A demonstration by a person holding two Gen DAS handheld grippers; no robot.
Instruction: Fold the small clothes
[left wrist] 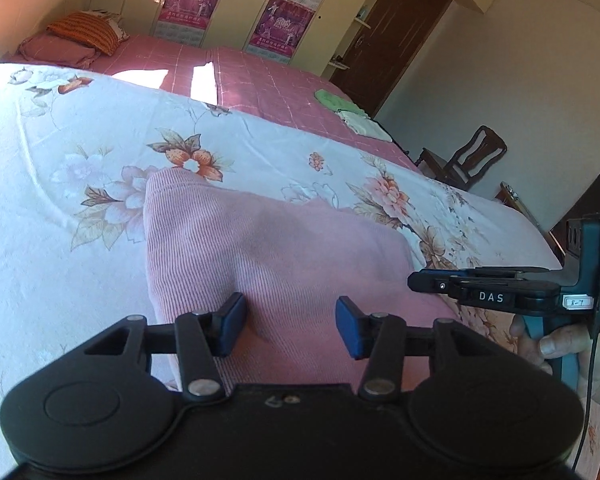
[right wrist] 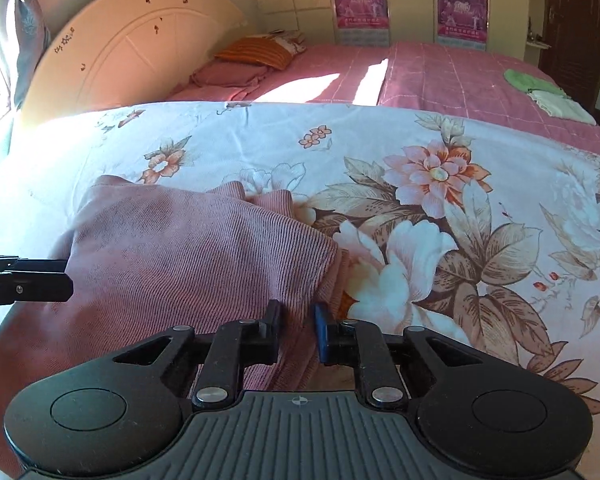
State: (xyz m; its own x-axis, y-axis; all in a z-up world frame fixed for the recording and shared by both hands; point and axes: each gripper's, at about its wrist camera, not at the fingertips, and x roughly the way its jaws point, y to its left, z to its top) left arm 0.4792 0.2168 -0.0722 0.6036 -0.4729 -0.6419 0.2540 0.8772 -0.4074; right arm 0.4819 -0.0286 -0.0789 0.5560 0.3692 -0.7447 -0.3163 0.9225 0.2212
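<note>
A pink ribbed garment [left wrist: 260,240] [right wrist: 180,240] lies on the floral bedspread [left wrist: 80,140] [right wrist: 460,220], its far edges folded over. My left gripper [left wrist: 291,326] hovers over the garment's near part, open, its blue pads well apart with only flat cloth below the gap. My right gripper [right wrist: 298,332] sits at the garment's right edge with its pads close together and the pink cloth filling the narrow gap between them. From the left wrist view the right gripper [left wrist: 412,280] reaches in from the right, held by a hand [left wrist: 556,344]. The left gripper [right wrist: 70,284] shows at the left edge of the right wrist view.
Beyond the floral spread is a pink checked bed sheet [left wrist: 268,80] with a green cloth [left wrist: 332,100] [right wrist: 528,80] and a folded white cloth [left wrist: 362,122] [right wrist: 560,108]. Pillows [right wrist: 256,52] lie by the headboard [right wrist: 132,52]. A wooden chair [left wrist: 468,160] stands beside the bed.
</note>
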